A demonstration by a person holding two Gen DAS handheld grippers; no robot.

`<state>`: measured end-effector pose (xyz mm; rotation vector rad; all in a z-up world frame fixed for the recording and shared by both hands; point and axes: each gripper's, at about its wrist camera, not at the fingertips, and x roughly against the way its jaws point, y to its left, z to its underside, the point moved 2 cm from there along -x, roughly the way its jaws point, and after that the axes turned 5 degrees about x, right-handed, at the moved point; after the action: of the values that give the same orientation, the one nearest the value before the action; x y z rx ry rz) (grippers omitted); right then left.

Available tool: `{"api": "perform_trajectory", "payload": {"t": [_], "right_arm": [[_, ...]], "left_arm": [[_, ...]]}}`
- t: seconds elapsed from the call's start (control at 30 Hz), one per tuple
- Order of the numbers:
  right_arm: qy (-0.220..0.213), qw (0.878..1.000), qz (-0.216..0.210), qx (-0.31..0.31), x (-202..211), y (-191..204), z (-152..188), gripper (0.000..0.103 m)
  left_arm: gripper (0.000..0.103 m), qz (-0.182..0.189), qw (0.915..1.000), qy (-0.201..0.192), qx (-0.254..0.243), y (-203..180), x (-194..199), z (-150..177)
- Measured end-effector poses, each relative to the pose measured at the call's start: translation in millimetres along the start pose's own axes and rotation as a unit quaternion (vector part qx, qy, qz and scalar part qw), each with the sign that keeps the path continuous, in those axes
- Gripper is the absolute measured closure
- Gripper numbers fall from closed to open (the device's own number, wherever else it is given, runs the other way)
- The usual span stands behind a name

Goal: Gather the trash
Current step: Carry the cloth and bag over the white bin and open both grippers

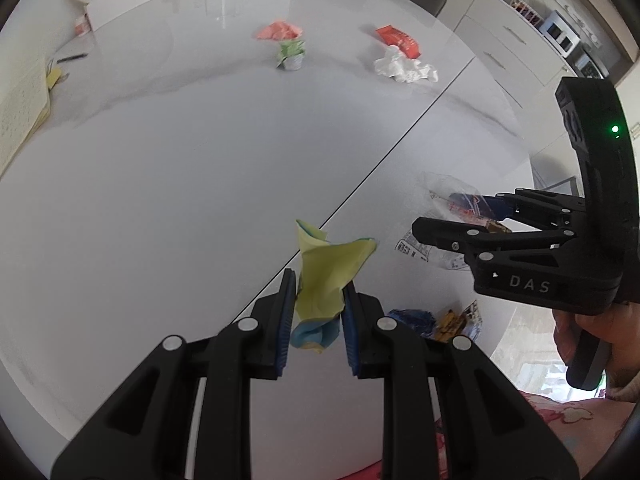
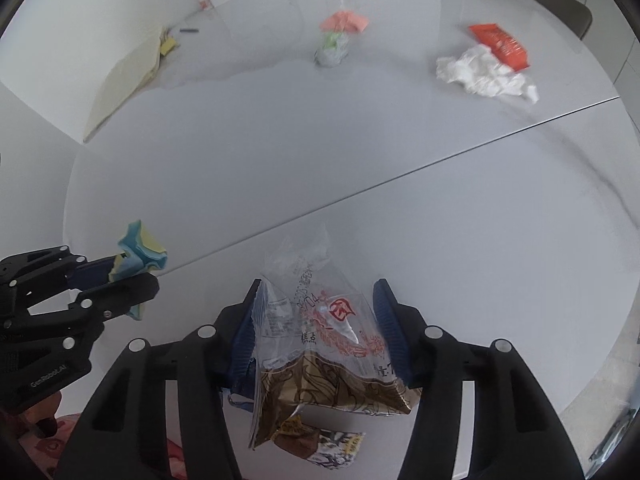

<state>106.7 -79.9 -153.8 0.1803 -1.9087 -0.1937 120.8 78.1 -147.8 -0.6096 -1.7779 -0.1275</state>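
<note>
On the table [image 2: 360, 168], four loose scraps, two gripped.

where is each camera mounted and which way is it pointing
Left wrist: on the left gripper, looking down its fingers at the yellow-blue paper it pinches; the right gripper and a hand show.
Right wrist: on the right gripper, over the clear wrapper; the left gripper shows.
Shared: white table, crumpled tissue.
</note>
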Motion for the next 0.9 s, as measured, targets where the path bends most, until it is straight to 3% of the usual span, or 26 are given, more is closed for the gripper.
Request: {"api": "perform_trajectory", "payload": {"t": [0.17, 0.4, 0.63, 0.9], "right_arm": [[-0.038, 0.999, 0.006, -0.037, 37, -26, 11, 0.048], [-0.078, 0.990, 0.055, -0.103, 104, -101, 73, 0.047], [-0.068, 0.981, 0.097, -0.154, 148, -183, 154, 0.047], [-0.053, 0.977, 0.099, -0.181, 171, -248, 224, 0.047]], "left_arm": [[0.081, 0.011, 0.9991, -0.009, -0.039, -35, 10, -15], [0.081, 0.033, 0.9922, -0.015, -0.119, -121, 16, -23], [0.081, 0.078, 0.9804, 0.007, -0.181, -238, 2, -5], [0.081, 0.106, 0.9657, 0.055, -0.230, -353, -37, 36]]}}
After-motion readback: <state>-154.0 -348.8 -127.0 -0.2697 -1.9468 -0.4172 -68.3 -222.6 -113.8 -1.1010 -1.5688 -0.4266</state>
